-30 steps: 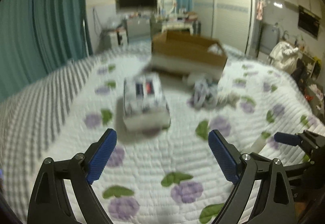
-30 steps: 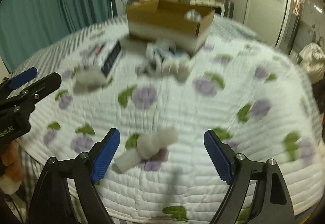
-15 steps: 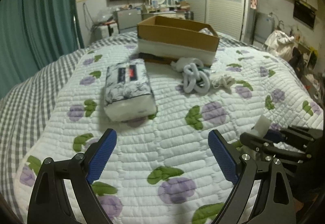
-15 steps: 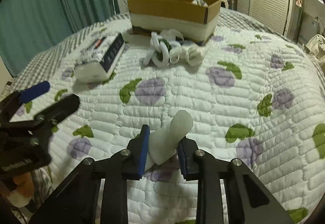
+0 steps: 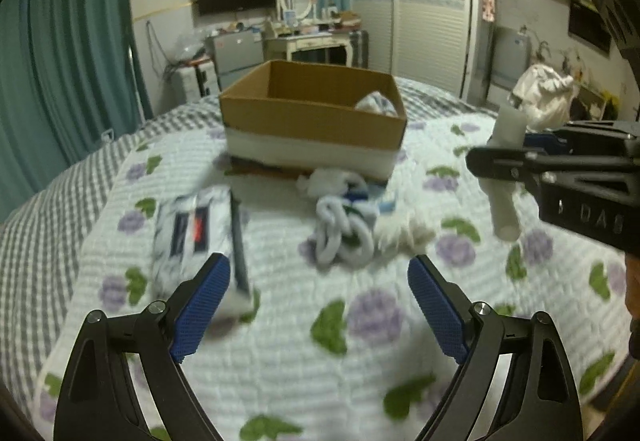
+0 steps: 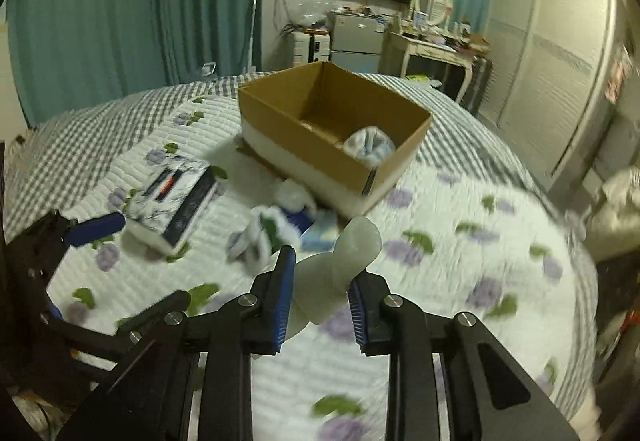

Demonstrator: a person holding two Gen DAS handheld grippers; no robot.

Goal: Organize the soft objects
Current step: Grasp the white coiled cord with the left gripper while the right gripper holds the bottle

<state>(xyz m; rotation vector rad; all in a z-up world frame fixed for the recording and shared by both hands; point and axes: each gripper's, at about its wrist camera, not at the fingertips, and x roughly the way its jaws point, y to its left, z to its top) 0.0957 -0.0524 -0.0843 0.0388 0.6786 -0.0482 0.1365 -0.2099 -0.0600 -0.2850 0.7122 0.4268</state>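
My right gripper (image 6: 320, 289) is shut on a pale soft roll (image 6: 340, 265) and holds it above the quilt, short of the cardboard box (image 6: 332, 145). The roll (image 5: 505, 177) and the right gripper (image 5: 516, 157) also show at the right of the left wrist view. One soft bundle (image 6: 370, 149) lies inside the box. A pile of white and blue soft items (image 5: 344, 229) lies on the quilt in front of the box (image 5: 316, 121). My left gripper (image 5: 318, 309) is open and empty, low over the quilt near the pile.
A tissue pack (image 5: 196, 237) lies on the flowered quilt (image 5: 360, 381) left of the pile. Teal curtains (image 5: 64, 61) hang at the left. A dresser (image 5: 308, 41) and wardrobe (image 5: 428, 1) stand behind the bed.
My right gripper has lifted the pale roll off the quilt and carried it toward the box. My left gripper has moved forward toward the pile, still open.
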